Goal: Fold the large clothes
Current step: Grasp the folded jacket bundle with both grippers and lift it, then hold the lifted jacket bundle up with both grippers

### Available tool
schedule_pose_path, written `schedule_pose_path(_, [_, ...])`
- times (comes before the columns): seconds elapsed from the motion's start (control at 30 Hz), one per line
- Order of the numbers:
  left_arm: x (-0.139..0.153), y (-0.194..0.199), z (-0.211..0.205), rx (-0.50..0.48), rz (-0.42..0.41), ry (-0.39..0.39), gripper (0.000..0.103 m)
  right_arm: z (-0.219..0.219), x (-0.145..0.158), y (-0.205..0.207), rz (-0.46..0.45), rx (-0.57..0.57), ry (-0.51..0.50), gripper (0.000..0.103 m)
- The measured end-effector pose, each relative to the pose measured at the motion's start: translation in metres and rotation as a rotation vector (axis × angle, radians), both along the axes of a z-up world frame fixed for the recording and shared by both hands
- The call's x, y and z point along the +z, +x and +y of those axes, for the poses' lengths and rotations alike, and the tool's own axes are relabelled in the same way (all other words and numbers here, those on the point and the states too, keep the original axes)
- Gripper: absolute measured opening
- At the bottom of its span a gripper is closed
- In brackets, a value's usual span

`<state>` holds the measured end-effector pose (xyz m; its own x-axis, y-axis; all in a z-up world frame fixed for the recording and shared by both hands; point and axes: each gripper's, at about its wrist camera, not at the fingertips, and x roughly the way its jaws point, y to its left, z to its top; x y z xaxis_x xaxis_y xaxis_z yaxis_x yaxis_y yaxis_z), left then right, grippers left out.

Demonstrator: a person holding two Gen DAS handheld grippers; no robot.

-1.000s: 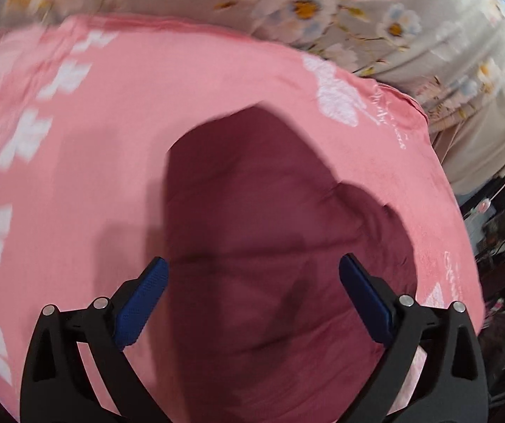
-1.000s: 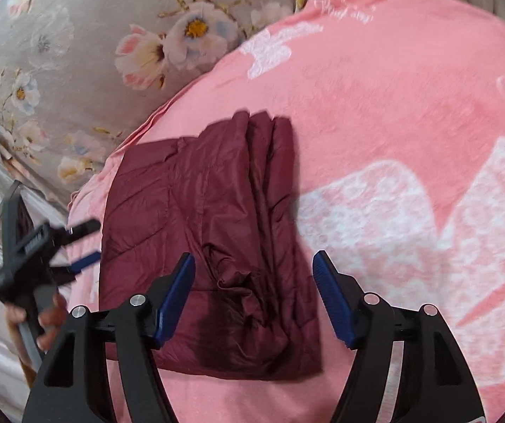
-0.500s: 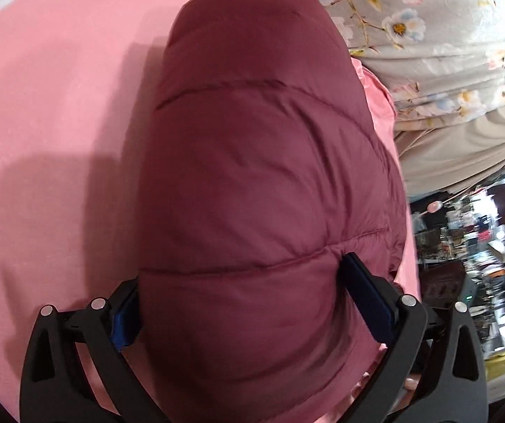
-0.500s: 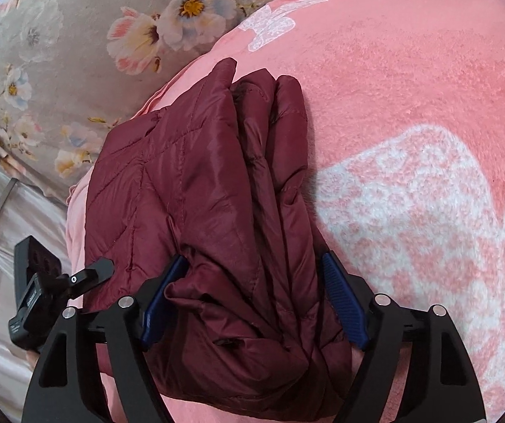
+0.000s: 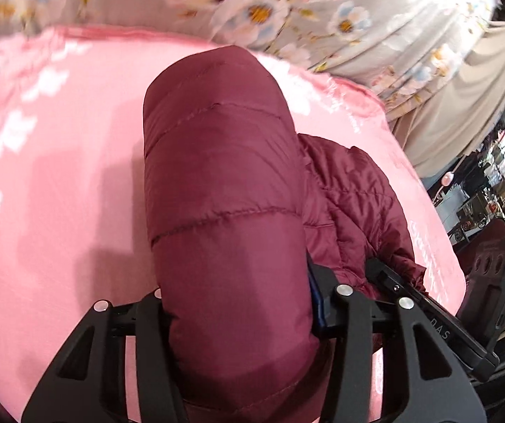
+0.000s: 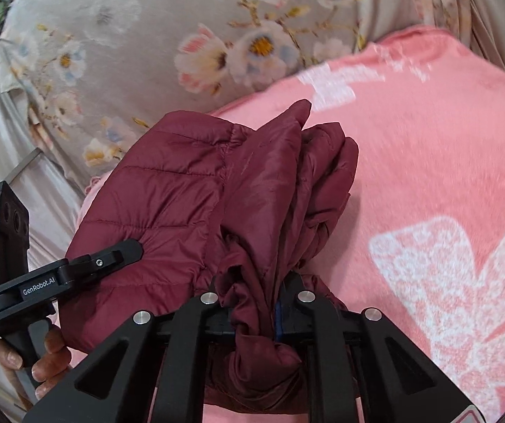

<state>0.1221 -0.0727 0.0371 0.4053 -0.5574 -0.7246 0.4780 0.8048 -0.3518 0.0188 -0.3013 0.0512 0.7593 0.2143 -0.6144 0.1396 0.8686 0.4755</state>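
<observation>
Left tool [image 5: 234, 303] pads buried under jacket [image 5: 224, 176]

A maroon quilted jacket [image 5: 224, 190] lies on a pink white-patterned blanket [image 6: 446, 162] beside grey floral fabric [image 6: 129, 35].

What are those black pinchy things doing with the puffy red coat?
A person is folding a dark red puffy jacket on a pink blanket with white flowers. They hold a black gripper in each hand. Both grippers' jaws have just been closing on the jacket: the left gripper squeezes a thick padded roll of it, and the right gripper pinches a bunched-up bundle of its fabric. In the right view, the person's hand shows holding the left gripper's handle. A flowery grey sheet lies beyond the blanket.
</observation>
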Motion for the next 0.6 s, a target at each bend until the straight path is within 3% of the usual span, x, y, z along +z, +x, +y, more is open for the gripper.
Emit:
schedule_pose_path(0.3, [0.080,-0.036,0.017,-0.005,-0.248,-0.008,0.045,0.037,0.084,-0.030,-0.206,-0.011,-0.202,0.014])
schedule_pose_path(0.6, [0.143,-0.066,0.033,-0.004,-0.454,-0.023,0.046,0.054,0.141,-0.041,-0.358,-0.017,-0.273,0.014])
